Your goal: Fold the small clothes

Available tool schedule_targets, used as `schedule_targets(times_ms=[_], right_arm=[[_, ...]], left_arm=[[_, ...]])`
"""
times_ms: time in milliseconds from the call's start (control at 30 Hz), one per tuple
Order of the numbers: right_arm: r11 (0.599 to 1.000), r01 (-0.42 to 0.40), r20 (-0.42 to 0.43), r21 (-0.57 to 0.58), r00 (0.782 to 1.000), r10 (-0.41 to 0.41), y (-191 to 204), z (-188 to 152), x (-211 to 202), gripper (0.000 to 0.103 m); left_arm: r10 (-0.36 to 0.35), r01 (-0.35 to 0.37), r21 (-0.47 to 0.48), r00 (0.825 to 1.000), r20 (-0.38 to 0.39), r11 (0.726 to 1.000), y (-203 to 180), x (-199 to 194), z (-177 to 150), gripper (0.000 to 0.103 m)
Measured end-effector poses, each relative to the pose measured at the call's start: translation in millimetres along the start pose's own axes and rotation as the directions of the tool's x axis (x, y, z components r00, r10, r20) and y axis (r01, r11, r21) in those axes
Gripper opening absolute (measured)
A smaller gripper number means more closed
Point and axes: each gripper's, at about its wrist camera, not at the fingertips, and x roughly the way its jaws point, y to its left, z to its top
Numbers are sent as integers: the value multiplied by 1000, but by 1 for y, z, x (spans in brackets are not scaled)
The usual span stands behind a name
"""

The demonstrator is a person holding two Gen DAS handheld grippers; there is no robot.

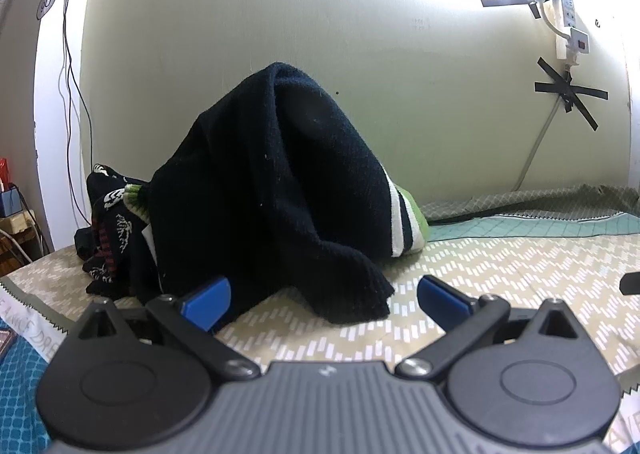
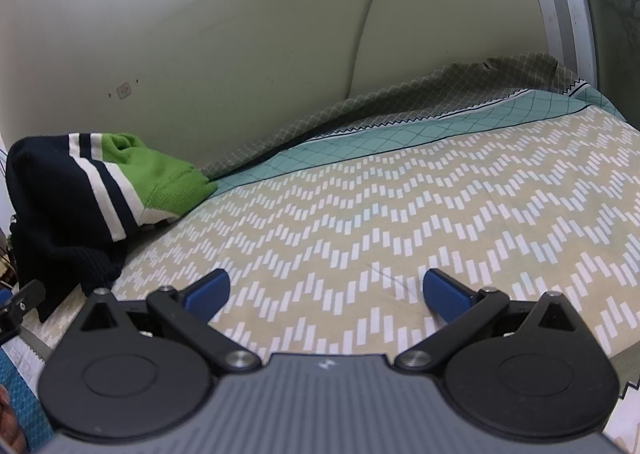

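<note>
A dark navy knit garment (image 1: 276,190) with white stripes and a green part lies heaped on the patterned bed cover, right in front of my left gripper (image 1: 324,296). That gripper is open, and a navy flap of the garment lies between its blue fingertips. Behind the heap on the left sits a dark patterned piece of clothing (image 1: 110,222). In the right wrist view the same navy garment (image 2: 72,206) lies at the far left. My right gripper (image 2: 326,294) stands open over bare bed cover, holding nothing.
The bed cover (image 2: 400,222) with its beige and white zigzag print spreads wide to the right. A pale wall (image 1: 320,34) runs close behind the clothes, with a taped power strip (image 1: 568,26) and cable. A window frame (image 2: 560,6) borders the far right.
</note>
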Motion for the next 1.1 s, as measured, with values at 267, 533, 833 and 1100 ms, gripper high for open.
schedule_targets(times_ms=[267, 533, 833, 1100], right_arm=[[1000, -3, 2, 7, 1000, 3, -1, 0, -1, 97], [1000, -5, 6, 15, 1000, 5, 0, 0, -1, 97], [1000, -9, 9, 23, 1000, 9, -1, 0, -2, 97], [1000, -9, 8, 23, 1000, 9, -1, 0, -3, 97]], left_arm=[[-1, 1, 4, 1000, 1, 1000, -44, 67, 23, 103], [-7, 7, -8, 1000, -9, 1000, -93, 160, 46, 103], [-22, 22, -43, 1000, 4, 999, -142, 256, 78, 103], [-12, 14, -63, 1000, 28, 998, -213, 357, 107, 103]])
